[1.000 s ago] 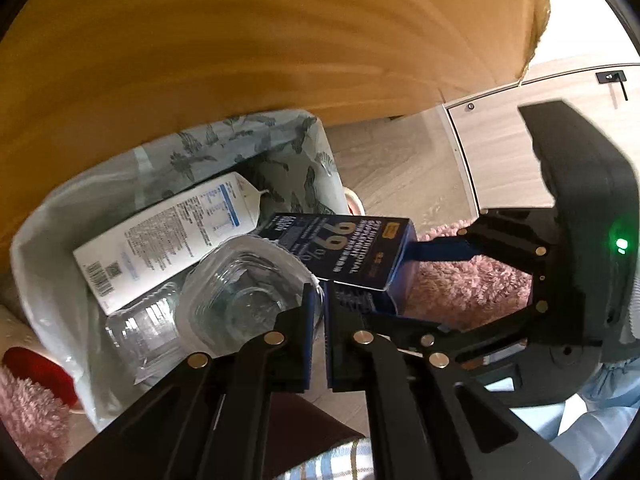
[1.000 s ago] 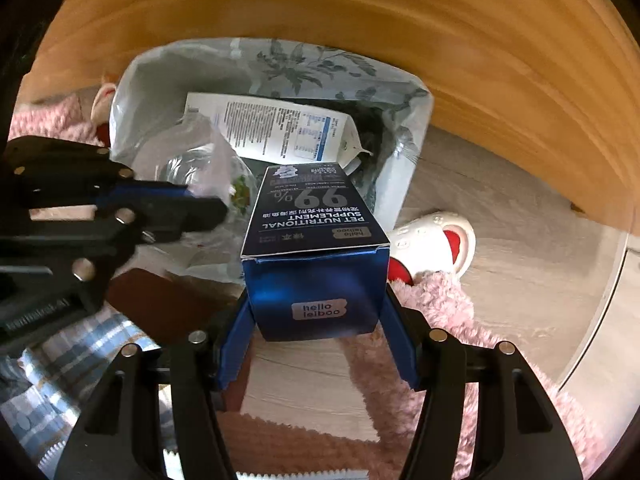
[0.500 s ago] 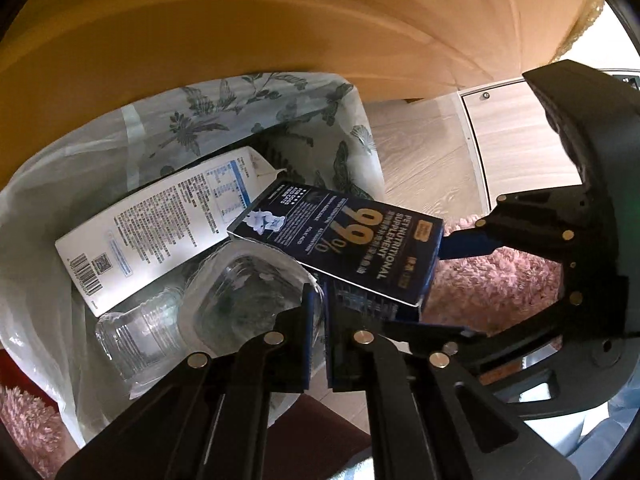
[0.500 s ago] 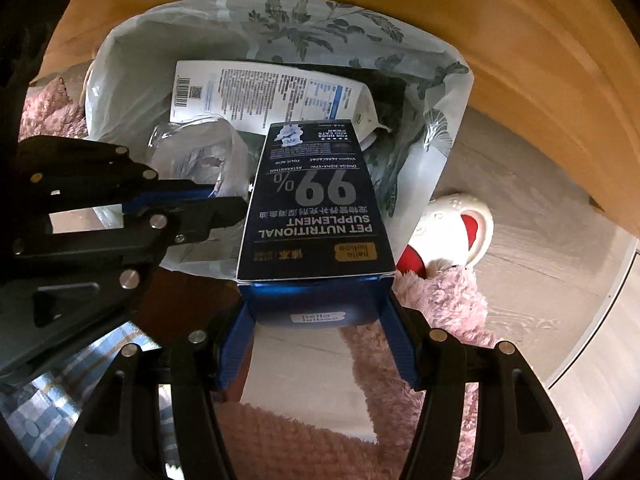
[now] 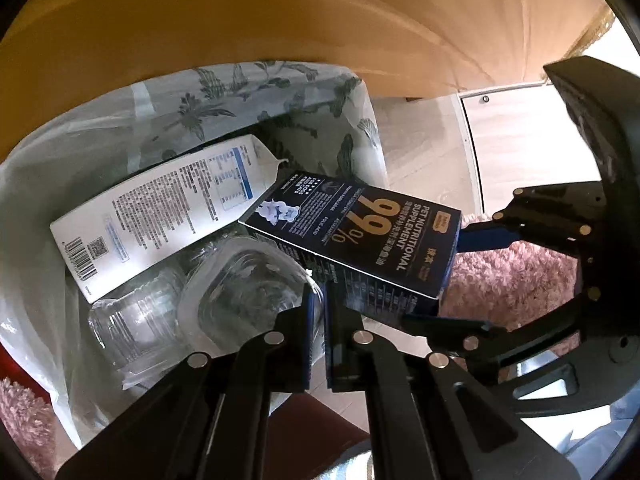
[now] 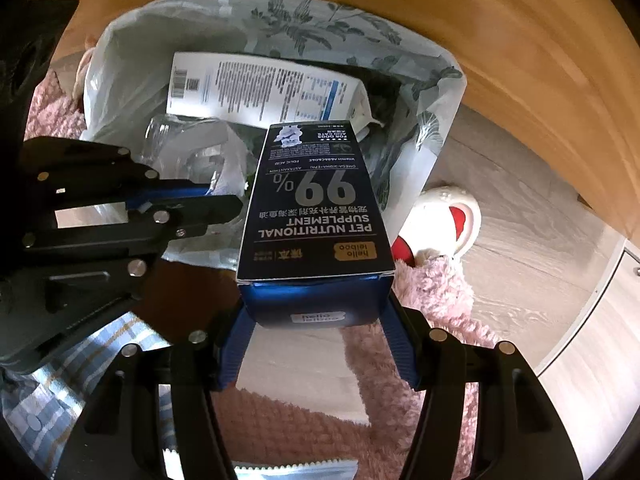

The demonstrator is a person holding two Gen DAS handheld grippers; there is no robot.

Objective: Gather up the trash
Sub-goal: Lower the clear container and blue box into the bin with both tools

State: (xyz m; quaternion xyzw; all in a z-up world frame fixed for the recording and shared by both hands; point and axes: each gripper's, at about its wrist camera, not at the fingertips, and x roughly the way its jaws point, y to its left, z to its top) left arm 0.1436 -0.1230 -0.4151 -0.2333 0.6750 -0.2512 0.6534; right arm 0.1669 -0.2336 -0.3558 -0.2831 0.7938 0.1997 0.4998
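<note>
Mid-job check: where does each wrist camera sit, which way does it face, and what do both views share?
Left wrist: on the left hand-held gripper, shut on the trash bag rim, facing down into it; right hand-held gripper at right.
Right wrist: on the right hand-held gripper, facing down at the dark blue supplement box it clamps; left hand-held gripper at left.
Shared: bag, box, white carton, pink rug.

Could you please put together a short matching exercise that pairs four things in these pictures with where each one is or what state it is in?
Things:
1. dark blue box
2. white carton
3. left gripper
4. clear plastic container

Places or states:
A. lying inside the trash bag, printed side up
B. shut on the bag's near edge
C. clamped between the right gripper pads
D. see-through, in the bag below the carton

Pairs: 1-C, 2-A, 3-B, 4-D
</note>
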